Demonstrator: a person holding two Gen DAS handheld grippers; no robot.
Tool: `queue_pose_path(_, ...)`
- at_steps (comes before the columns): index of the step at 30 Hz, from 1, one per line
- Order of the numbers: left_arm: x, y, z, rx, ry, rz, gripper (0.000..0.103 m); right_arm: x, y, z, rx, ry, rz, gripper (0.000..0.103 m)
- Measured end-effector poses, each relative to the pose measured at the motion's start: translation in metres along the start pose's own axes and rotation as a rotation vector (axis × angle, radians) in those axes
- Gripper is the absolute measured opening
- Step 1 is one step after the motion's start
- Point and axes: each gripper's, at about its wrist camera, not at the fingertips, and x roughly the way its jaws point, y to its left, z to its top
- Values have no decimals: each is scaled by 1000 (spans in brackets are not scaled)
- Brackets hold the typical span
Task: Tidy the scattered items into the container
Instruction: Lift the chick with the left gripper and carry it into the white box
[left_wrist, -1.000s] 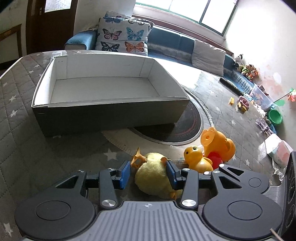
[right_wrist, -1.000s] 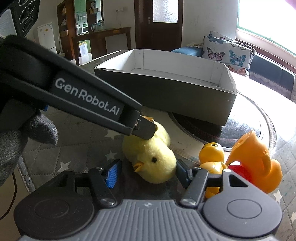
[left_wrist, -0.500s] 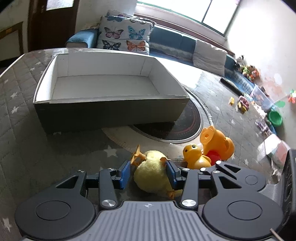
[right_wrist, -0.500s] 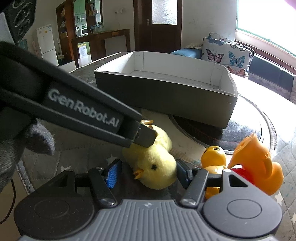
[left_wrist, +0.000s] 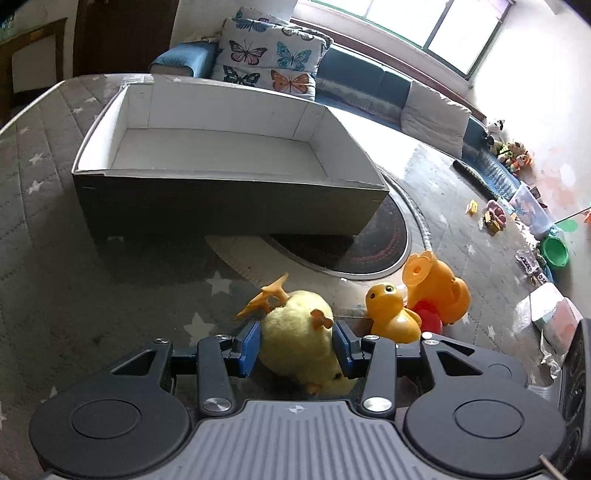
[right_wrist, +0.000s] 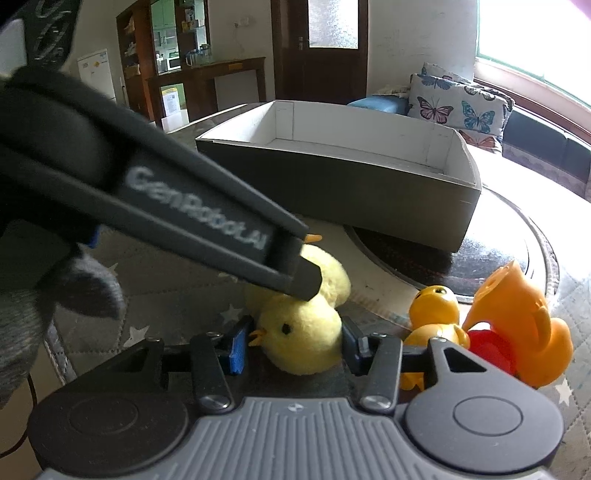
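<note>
A yellow plush chick (left_wrist: 299, 343) lies on the grey quilted table. My left gripper (left_wrist: 295, 347) is shut on its body; its black finger crosses the right wrist view. My right gripper (right_wrist: 291, 347) stands open around the chick's head (right_wrist: 301, 339), its pads beside it. An orange rubber duck (left_wrist: 391, 314) (right_wrist: 436, 314) and an orange toy with a red part (left_wrist: 436, 288) (right_wrist: 517, 332) sit just to the right. The open dark box with white inside (left_wrist: 229, 166) (right_wrist: 351, 166) stands behind them, nothing in it.
A round dark glass turntable (left_wrist: 369, 243) lies under the box's right end. A sofa with butterfly cushions (left_wrist: 273, 62) is behind the table. Small toys and a green bowl (left_wrist: 554, 251) lie on the floor at right.
The left gripper has lifted and tilted the chick a little; the chick's head has slid in between the right gripper's fingers. The ducks and box have not moved.
</note>
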Motion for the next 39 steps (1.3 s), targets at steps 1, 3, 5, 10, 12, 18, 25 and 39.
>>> queue_pose_path(1,1,0,1,-2,1,0,45,0,0,0,1,-1,0,49)
queue_pose_path(3,3,1,2,-6,2,-1,45,0,0,0,2,-4,0,49)
queue_pose_path(5,6,1,3,-11,3,-2,45,-1,0,0,3,-7,0,49)
queue_pose_path(10,8,5,5,-24,4,-19,43,-2,0,0,5,-15,0,48)
queue_pose_path(12,4,5,7,-24,-3,-30,42,-4,0,1,3,-24,-2,48)
queue_pose_path(18,-14,0,20,-22,-47,-69,42,-23,-2,12,-20,-82,-16,48)
queue_pose_path(25,-26,-13,54,13,-130,-93,42,-36,-16,39,-41,-167,-55,48)
queue_pose_path(39,20,-11,137,-2,-159,-92,40,7,-64,108,-58,-211,-108,48)
